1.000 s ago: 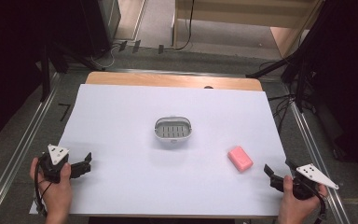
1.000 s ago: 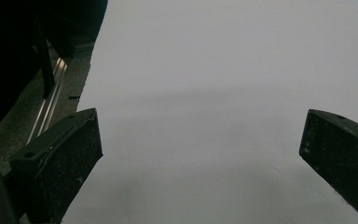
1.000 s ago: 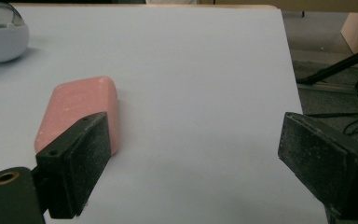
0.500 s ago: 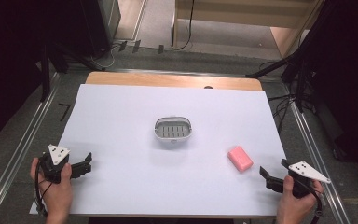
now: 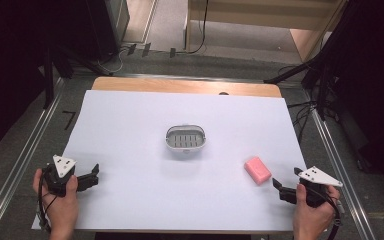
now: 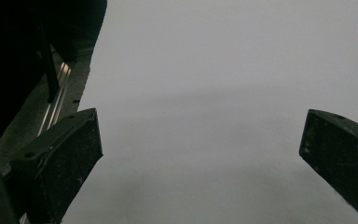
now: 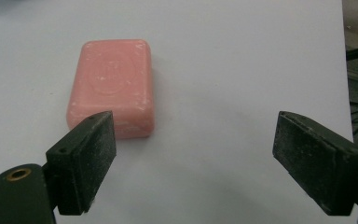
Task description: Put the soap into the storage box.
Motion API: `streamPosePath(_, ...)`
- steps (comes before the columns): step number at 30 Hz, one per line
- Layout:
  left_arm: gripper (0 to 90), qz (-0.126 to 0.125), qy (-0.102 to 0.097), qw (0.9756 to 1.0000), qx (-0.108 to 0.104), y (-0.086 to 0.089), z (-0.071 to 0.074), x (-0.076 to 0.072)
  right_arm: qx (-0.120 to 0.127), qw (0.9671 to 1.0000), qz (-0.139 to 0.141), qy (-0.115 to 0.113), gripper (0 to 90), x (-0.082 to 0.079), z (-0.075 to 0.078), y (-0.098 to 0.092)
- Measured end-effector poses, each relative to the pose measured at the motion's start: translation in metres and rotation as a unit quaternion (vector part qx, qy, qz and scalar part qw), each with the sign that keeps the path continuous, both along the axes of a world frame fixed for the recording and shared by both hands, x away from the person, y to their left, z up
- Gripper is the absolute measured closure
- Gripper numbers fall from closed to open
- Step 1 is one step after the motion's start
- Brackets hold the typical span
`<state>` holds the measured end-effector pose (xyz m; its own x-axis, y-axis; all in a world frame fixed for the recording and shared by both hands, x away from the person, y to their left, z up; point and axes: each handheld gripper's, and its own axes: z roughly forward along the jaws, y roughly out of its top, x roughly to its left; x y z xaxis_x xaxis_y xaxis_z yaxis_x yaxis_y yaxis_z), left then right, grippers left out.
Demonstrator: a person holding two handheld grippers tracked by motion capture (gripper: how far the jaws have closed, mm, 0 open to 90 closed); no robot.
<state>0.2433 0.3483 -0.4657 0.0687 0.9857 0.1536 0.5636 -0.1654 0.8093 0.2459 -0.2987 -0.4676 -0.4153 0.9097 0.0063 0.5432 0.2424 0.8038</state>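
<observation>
Table: a wooden table point(image 5: 185, 85) with a big white sheet point(image 5: 145, 200) spread over most of it. A dark floor with cables lies around it.

Left hand: the left hand point(image 5: 60, 205) rests at the near left corner of the sheet. It holds the left gripper point(image 5: 94, 176).

Left gripper: its jaws are spread wide apart with nothing between them. In the left gripper view point(image 6: 200, 154) there is just white sheet between the two black jaws.

Right hand: the right hand point(image 5: 312, 215) is at the near right corner of the sheet. It holds the right gripper point(image 5: 285, 180).

Right gripper: its jaws stand apart and hold nothing. They have just been closing a little, with only bare sheet between them. In the right gripper view point(image 7: 193, 149) it points at the sheet a bit to the side of the soap.

Soap: a pink bar of soap point(image 5: 257, 170) lies flat on the sheet, near the right gripper but not touching it. In the right gripper view the soap point(image 7: 112, 81) lies just past the left jaw.

Dish: a small grey dish point(image 5: 186, 139) sits in the middle of the sheet, farther away, well apart from the soap. It has little slots in its bottom. Nothing is in it.
</observation>
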Motion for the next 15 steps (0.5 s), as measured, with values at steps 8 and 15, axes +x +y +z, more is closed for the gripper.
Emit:
streamPosePath(8,0.0,-0.001,-0.001,1.0000,0.001,-0.001,0.000,0.000,-0.032,0.9995,0.001,-0.001,3.8,0.009,0.007,0.014)
streamPosePath(15,0.0,-0.002,0.000,1.0000,0.001,-0.001,0.000,0.000,-0.010,0.9996,0.022,0.017,3.5,0.016,0.010,0.020)
